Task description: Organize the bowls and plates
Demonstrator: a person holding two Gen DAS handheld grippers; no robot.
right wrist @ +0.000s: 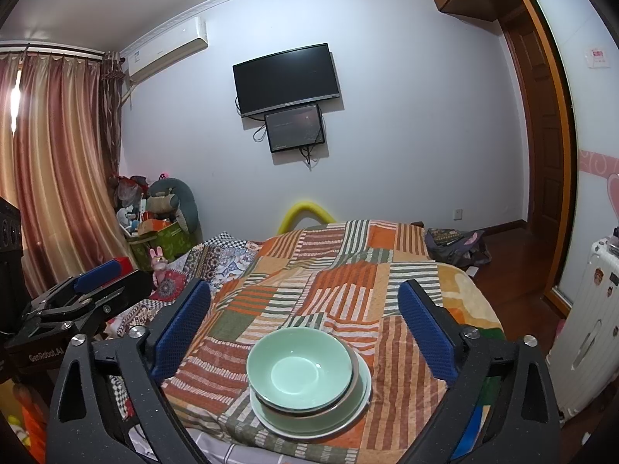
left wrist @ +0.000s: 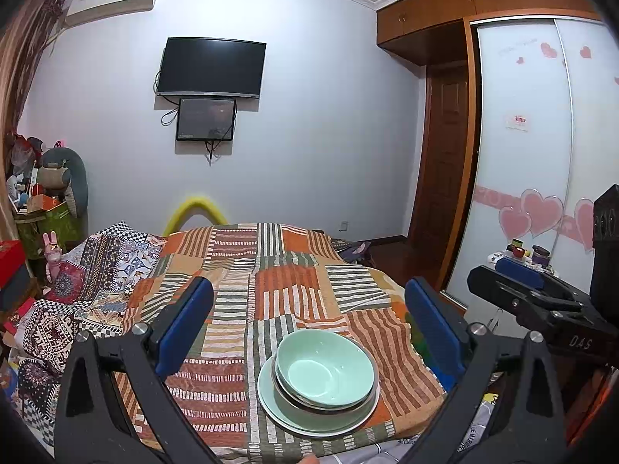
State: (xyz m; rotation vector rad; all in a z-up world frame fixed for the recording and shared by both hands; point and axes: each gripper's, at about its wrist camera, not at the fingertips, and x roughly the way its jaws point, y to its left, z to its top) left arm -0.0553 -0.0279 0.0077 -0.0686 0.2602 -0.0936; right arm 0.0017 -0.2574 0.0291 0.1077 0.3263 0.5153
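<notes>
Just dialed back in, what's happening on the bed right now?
A person holds two grippers over a bed with a striped blanket. The dishes are already stacked near its front edge: a green bowl sits in another bowl, both on a green plate. The left gripper and the right gripper are both open, their fingers to either side of the stack and clear of it. Neither holds anything.

Pale green crockery on a striped patchwork blanket

You see a mint-green bowl on a pale green plate; the blanket shows orange, olive and white stripes.
</notes>
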